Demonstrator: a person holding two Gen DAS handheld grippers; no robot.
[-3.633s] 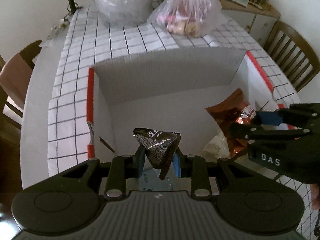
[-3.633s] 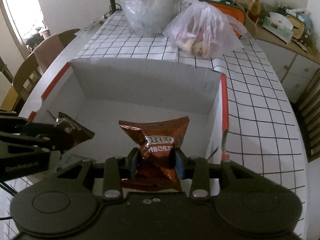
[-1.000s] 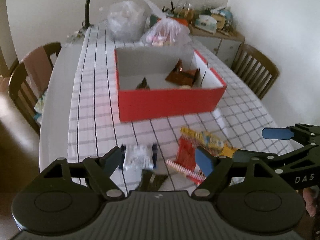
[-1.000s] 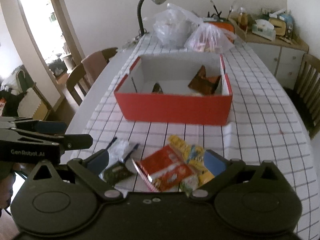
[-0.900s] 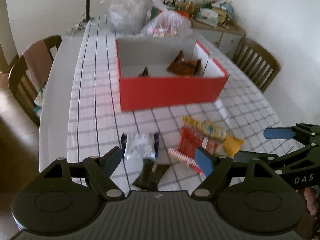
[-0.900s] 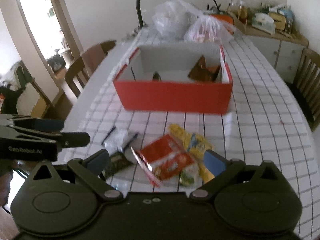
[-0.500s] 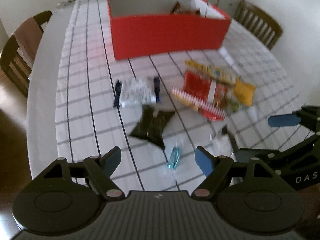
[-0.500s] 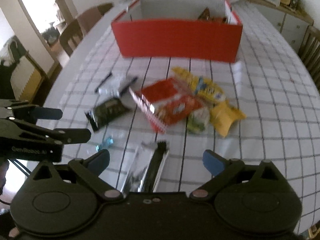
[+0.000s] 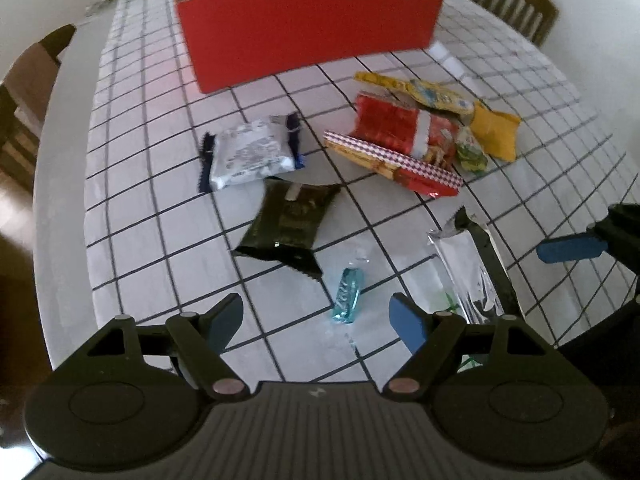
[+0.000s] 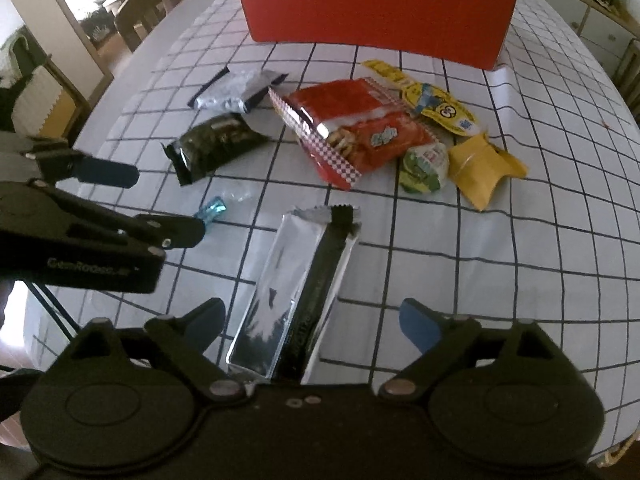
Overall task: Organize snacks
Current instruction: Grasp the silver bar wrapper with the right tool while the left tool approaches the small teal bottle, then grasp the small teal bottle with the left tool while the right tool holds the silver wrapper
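Our left gripper [image 9: 314, 316] hangs with jaws spread over the small blue candy [image 9: 347, 291], light and slippery; we would pinch its middle. Right gripper [image 10: 310, 320], also spread, straddles the crinkly silver packet [image 10: 294, 292] on the near tabletop [image 10: 500, 240].

The red box [image 9: 308, 24] is running past the top edge, contents hidden behind its wall. The silver packet [image 10: 288, 292] is disappearing beneath the right tongs' body; its print is blurring.
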